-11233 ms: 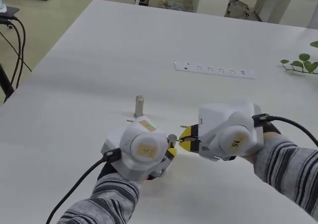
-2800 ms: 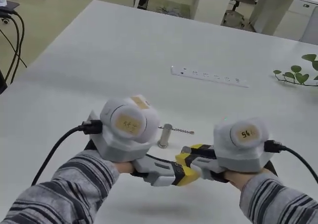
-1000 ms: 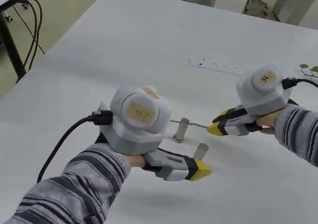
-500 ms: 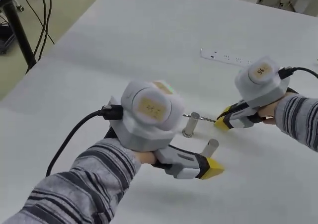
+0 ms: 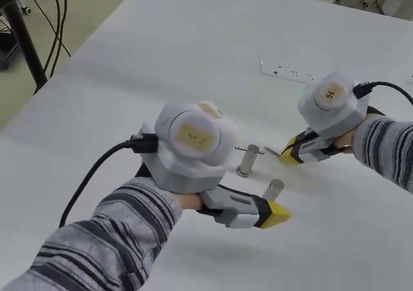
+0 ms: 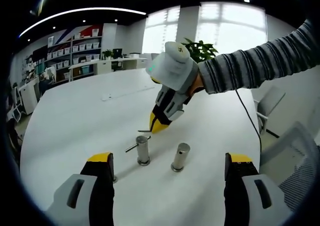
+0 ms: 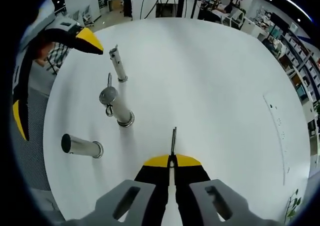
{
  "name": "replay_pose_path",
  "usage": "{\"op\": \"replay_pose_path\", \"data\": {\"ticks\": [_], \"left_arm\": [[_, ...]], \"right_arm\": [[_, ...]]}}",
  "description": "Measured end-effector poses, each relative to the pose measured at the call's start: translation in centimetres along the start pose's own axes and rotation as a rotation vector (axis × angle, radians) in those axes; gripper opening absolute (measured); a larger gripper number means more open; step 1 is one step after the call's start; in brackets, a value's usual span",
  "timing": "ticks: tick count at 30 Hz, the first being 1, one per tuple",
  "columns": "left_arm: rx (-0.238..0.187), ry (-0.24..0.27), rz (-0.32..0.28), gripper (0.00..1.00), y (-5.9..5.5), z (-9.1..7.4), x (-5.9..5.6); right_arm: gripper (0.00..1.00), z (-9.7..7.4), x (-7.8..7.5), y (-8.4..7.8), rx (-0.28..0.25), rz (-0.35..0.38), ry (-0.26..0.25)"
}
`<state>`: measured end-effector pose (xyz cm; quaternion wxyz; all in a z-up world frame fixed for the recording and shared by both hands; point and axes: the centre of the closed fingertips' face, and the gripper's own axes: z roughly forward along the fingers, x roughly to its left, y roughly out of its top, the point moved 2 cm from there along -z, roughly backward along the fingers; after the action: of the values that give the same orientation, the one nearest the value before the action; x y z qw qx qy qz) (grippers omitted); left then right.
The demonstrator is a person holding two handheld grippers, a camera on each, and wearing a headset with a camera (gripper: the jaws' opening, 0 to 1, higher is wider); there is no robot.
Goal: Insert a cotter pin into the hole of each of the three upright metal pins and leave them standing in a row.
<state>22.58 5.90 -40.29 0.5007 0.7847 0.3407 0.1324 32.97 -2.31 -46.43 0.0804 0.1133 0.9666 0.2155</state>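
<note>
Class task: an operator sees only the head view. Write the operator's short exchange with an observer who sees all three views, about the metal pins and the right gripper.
Operator: I see a fitted pin and a bare pin. Is there a third?
Observer: Yes. The right gripper view shows a third pin standing past the fitted one.
Operator: What is the right gripper carrying?
Observer: Its jaws are shut on a cotter pin that points straight ahead.

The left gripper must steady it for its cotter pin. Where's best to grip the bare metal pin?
Probably mid-shaft on the bare metal pin, the left gripper coming level from the near side: it stands upright, and its top should stay free.
</note>
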Motion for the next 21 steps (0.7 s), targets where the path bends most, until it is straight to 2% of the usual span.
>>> {"op": "replay_pose_path", "data": {"ticks": [2,9,11,14,15,21], "left_arm": [[-0.003,0.002,0.001,0.89,0.1,-0.1,0.1],[-0.007,0.034,0.006,0.87,0.2,-0.4,0.6],[-0.024,0.057,0.007,0.87,0.5,-0.7,0.9],[-0.034,0.066,0.0,0.87,0.7,-1.1,1.2],[-0.035,0.067,0.001,0.87,0.7,-1.2,1.2],[-0.035,0.058,-0.003,0.83,0.6,-1.6,0.4]], "right_arm": [[0.0,-0.6,0.2,0.4,-0.026,-0.007,-0.002],[0.0,-2.9,1.0,0.9,-0.054,-0.041,-0.025],[0.0,-3.4,1.3,1.1,-0.064,-0.055,-0.034],[0.0,-4.0,1.8,1.1,-0.084,-0.061,-0.031],[0.0,-4.0,1.7,1.0,-0.087,-0.065,-0.031],[0.0,-5.7,4.1,1.4,-0.102,-0.144,-0.024]]}}
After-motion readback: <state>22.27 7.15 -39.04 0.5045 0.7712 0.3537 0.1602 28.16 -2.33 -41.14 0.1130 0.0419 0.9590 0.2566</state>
